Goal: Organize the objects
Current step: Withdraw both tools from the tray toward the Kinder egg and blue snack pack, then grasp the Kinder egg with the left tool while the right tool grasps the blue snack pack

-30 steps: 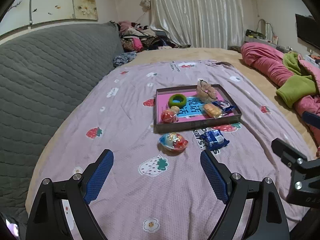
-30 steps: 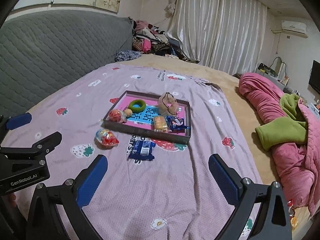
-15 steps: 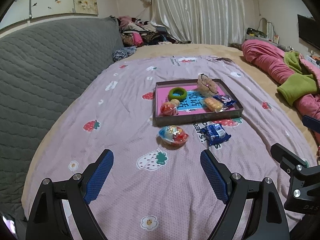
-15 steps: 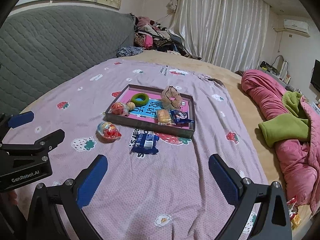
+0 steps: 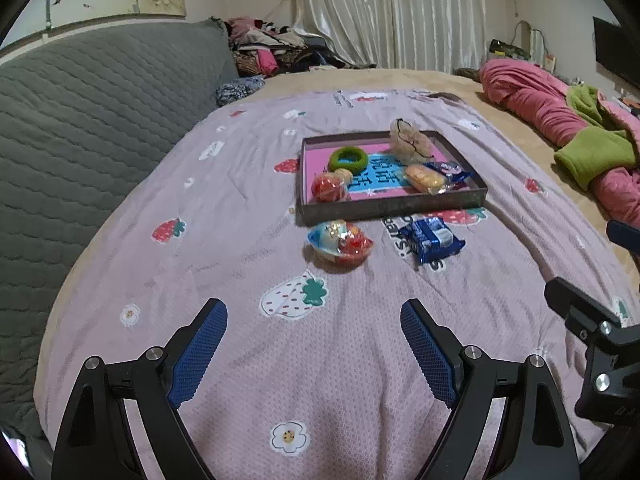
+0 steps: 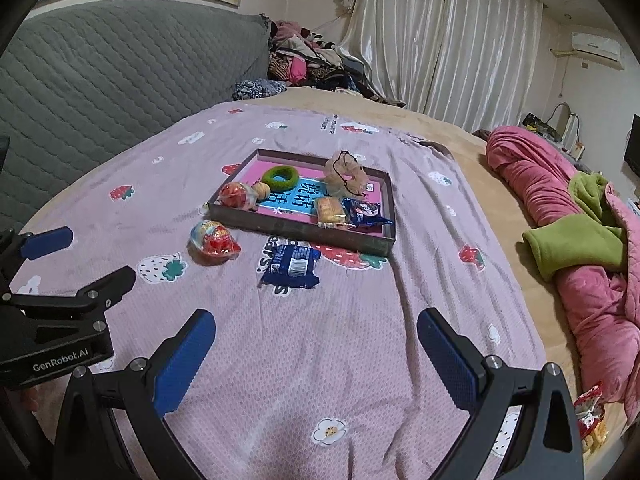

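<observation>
Lying crosswise before tray [image 6: 304, 236], blue snack packet [image 6: 292, 266], flat

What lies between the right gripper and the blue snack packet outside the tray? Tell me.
Nothing visible. In the right wrist view only bare pink bedspread separates the open right gripper from the blue snack packet. The egg-shaped toy lies off to the packet's left, and the tray sits beyond it.

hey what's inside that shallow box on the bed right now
Inside the box: green ring, beige scrunchie, red-orange snack, yellow snack, blue packet. They cover part of its printed bottom.
</observation>
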`<state>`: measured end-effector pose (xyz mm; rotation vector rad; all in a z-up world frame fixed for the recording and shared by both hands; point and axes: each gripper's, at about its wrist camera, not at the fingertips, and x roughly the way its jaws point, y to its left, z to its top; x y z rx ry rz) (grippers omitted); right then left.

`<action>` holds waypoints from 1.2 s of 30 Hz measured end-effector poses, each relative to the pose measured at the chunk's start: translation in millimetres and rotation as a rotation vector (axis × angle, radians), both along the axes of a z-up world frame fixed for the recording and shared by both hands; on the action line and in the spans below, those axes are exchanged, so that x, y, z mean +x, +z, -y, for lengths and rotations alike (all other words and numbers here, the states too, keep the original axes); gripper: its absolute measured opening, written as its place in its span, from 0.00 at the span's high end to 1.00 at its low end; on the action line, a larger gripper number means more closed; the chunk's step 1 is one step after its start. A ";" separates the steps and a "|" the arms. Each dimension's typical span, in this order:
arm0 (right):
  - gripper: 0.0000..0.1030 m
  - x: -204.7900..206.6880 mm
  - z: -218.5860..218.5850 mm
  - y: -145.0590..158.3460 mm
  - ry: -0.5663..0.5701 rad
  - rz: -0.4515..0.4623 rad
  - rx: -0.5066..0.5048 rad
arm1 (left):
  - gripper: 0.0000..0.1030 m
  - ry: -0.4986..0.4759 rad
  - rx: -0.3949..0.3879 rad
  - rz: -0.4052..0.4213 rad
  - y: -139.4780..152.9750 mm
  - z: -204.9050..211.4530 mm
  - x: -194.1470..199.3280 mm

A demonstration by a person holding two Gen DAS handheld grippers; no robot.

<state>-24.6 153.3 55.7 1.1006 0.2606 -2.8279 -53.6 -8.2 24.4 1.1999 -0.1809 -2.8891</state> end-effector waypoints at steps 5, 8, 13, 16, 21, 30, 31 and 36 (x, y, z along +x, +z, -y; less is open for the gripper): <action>0.01 -6.8 -0.9 -11.4 -0.004 0.017 -0.003 | 0.13 -0.004 0.012 0.020 -12.8 1.2 -8.7; 0.01 -16.1 -1.9 -23.3 -0.015 0.035 -0.007 | 0.13 -0.006 0.018 0.030 -19.5 1.3 -19.1; 0.01 -33.6 1.4 -42.8 -0.014 0.063 -0.002 | 0.13 -0.008 0.025 0.045 -32.3 1.2 -41.8; 0.01 -46.8 4.0 -55.4 -0.009 0.086 0.005 | 0.13 -0.010 0.031 0.057 -40.4 0.8 -58.7; 0.01 -70.2 7.4 -69.6 -0.005 0.110 0.003 | 0.13 -0.017 0.040 0.075 -51.0 -0.3 -89.3; 0.01 -112.7 18.0 -93.8 -0.001 0.146 0.026 | 0.13 0.009 0.069 0.107 -67.3 0.2 -141.2; 0.01 -116.5 19.0 -96.2 -0.002 0.148 0.030 | 0.13 0.012 0.084 0.113 -68.8 1.1 -146.1; 0.01 -133.9 19.5 -104.6 -0.005 0.160 0.017 | 0.13 0.011 0.080 0.126 -76.0 -6.8 -165.9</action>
